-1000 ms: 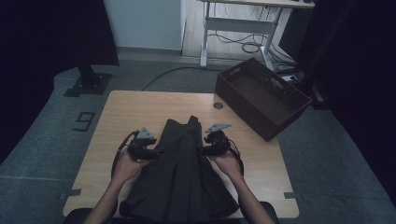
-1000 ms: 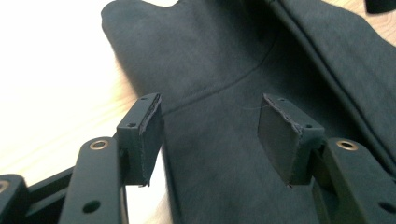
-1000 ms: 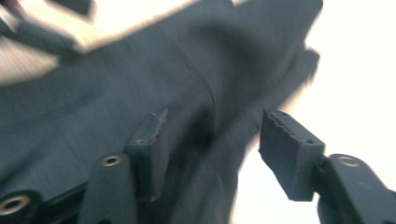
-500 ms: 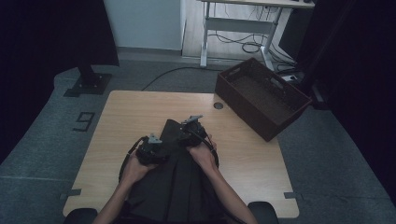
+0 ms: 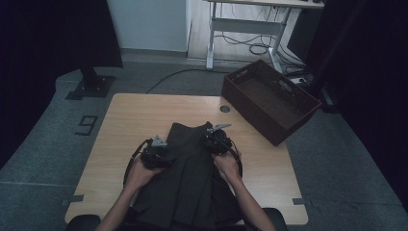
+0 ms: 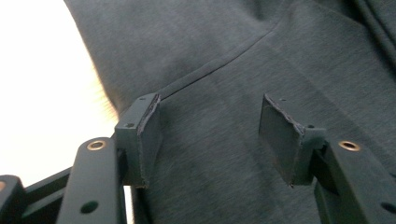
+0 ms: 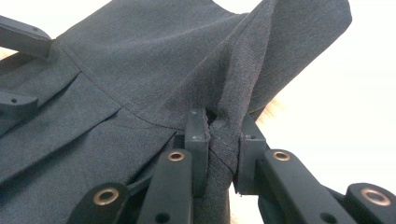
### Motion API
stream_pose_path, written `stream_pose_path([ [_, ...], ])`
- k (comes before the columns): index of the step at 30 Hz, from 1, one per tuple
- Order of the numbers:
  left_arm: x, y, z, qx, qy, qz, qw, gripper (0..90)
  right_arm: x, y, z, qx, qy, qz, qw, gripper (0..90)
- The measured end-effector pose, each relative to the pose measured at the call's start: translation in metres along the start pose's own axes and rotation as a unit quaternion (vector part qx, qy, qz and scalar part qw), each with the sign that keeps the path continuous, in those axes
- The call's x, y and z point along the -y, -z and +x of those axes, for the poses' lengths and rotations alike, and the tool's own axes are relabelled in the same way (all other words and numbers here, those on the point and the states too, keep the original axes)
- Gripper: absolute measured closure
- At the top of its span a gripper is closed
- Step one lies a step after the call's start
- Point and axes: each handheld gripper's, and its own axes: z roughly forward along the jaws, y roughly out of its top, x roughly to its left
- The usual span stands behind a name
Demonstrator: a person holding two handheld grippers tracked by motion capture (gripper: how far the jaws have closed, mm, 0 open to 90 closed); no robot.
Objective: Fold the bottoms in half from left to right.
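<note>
A dark grey pleated garment (image 5: 187, 183) lies on the wooden table (image 5: 134, 115), running from its middle down over the near edge. My left gripper (image 5: 165, 153) sits at the garment's left edge. In the left gripper view this gripper (image 6: 210, 135) is open, its pads held apart just over the cloth (image 6: 233, 56) near a seam. My right gripper (image 5: 210, 135) is at the garment's upper right corner. Its jaws have just been closing. In the right gripper view this gripper (image 7: 222, 140) is shut on a raised fold of the cloth (image 7: 154, 56).
A brown slatted crate (image 5: 269, 98) stands at the table's far right corner, partly over the edge. A round cable hole (image 5: 224, 109) lies beside it. Bare tabletop stretches left of and beyond the garment. A desk frame and cables are on the floor behind.
The right gripper swung in towards the garment's top middle, shut on a fold there, and has moved back right with it. The top edge now lies wider. The left gripper barely moved.
</note>
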Motion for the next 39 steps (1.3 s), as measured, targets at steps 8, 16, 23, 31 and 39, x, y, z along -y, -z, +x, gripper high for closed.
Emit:
stream_pose_path([
  [8,0.014,-0.009,0.004,-0.015,0.007,0.017,0.9997,44.3,-0.003,0.007,0.001,-0.016,0.000,-0.013,0.9998,79.9],
  [16,0.006,0.009,0.001,-0.005,0.009,-0.017,0.9998,40.0,-0.017,0.020,0.012,-0.040,0.012,-0.031,0.9986,80.6],
  [23,0.011,0.011,0.012,-0.001,0.033,-0.025,0.9992,37.3,-0.040,0.031,0.036,-0.057,0.046,-0.044,0.9963,80.6],
  [31,0.008,-0.009,-0.008,0.009,-0.013,0.011,0.9998,41.1,-0.031,0.019,0.025,-0.041,0.035,-0.024,0.9983,80.3],
  [39,0.004,-0.018,-0.027,-0.064,-0.074,0.043,0.9942,67.1,-0.007,0.008,-0.003,-0.044,-0.010,-0.014,0.9989,79.9],
])
